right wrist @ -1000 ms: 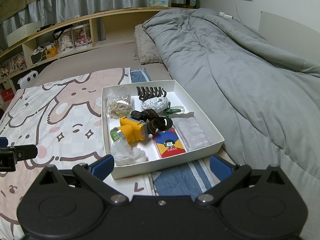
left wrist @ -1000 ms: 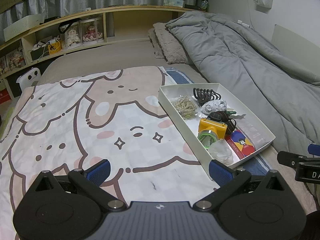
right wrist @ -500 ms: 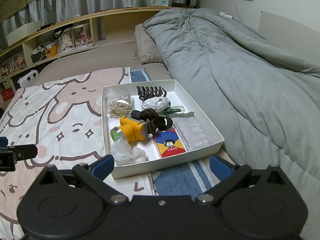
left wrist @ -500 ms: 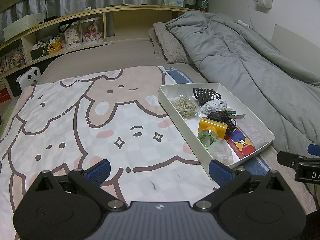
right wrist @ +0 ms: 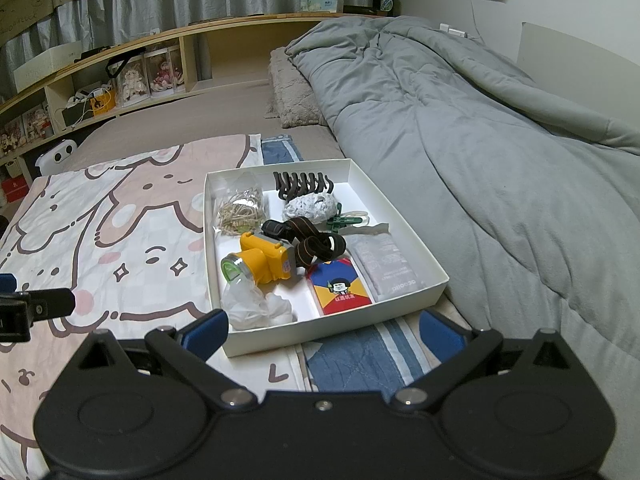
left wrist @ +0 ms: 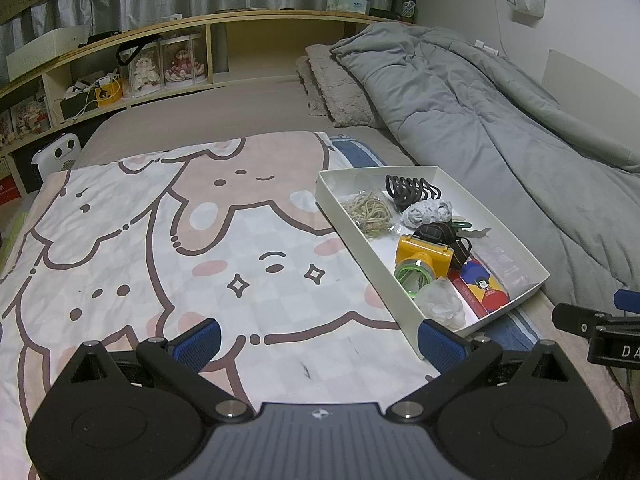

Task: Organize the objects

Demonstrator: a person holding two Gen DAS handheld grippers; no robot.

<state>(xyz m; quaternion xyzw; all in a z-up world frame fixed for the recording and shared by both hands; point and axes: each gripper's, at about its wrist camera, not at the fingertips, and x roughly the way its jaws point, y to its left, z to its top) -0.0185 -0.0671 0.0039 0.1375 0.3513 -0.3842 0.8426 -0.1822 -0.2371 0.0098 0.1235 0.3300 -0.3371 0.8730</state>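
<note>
A white shallow box lies on the bed and holds several small things: a yellow headlamp with a dark strap, a bag of rubber bands, a black hair claw, a red and blue card pack, a crumpled clear bag, a grey pouch. My right gripper is open and empty just in front of the box. My left gripper is open and empty over the cartoon blanket, left of the box.
The cartoon blanket covers the left of the bed. A grey duvet is heaped on the right, with a pillow behind. A wooden shelf with dolls and boxes runs along the back.
</note>
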